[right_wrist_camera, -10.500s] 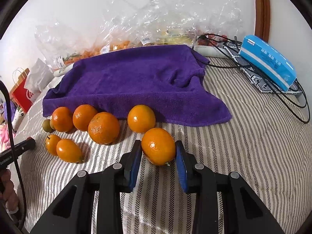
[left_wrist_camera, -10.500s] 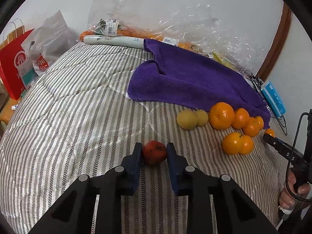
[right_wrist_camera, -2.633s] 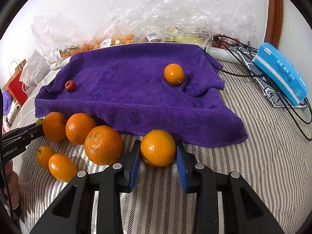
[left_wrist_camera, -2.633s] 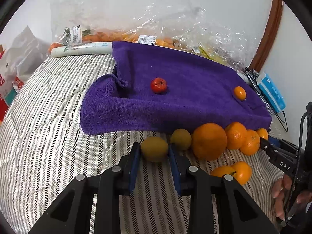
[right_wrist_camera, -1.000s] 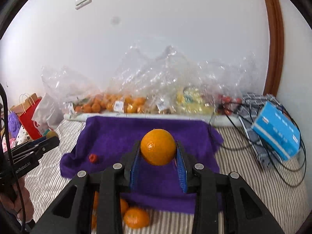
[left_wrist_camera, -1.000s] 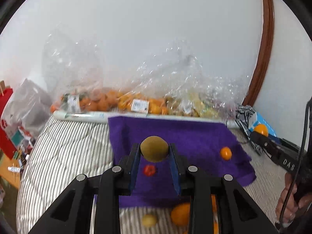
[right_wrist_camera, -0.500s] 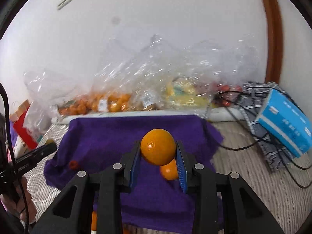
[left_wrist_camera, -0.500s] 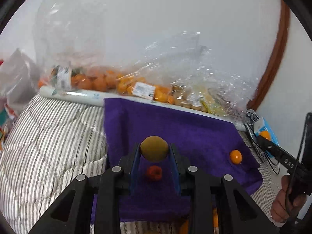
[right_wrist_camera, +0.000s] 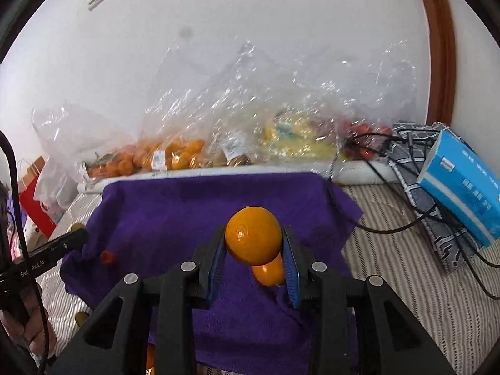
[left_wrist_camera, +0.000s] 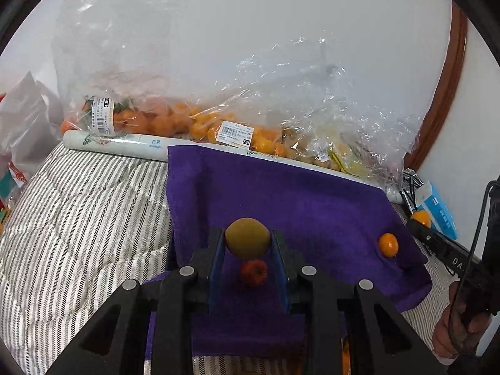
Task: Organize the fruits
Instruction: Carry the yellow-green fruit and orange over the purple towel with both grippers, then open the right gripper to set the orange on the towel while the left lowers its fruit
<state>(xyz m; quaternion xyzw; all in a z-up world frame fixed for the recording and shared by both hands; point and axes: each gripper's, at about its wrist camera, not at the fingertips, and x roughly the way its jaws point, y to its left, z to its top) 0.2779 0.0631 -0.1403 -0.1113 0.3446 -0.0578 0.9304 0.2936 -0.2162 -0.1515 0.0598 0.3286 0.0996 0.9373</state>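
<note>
Left wrist view. Left gripper: jaws clamped on a yellow-green round fruit, held above the purple towel. Small red fruit: on the towel, below the held fruit, seen between the jaws. Small orange: on the towel, well to the right of the jaws near the towel's right edge. Right gripper: at far right beyond the towel edge, tips carrying an orange. Clear plastic bags of oranges: along the wall, far ahead of the jaws. White roll: just in front of the bags, its right part under the towel's far edge. Striped bedding: left of the jaws.

Right wrist view. Right gripper: jaws clamped on a large orange, above the purple towel. Second orange: on the towel, partly hidden below the held one, by the right jaw. Small red fruit: on the towel, well left of the jaws. Left gripper: far left, at the towel's edge. Blue box: far right, on a patterned cloth with black cables.
</note>
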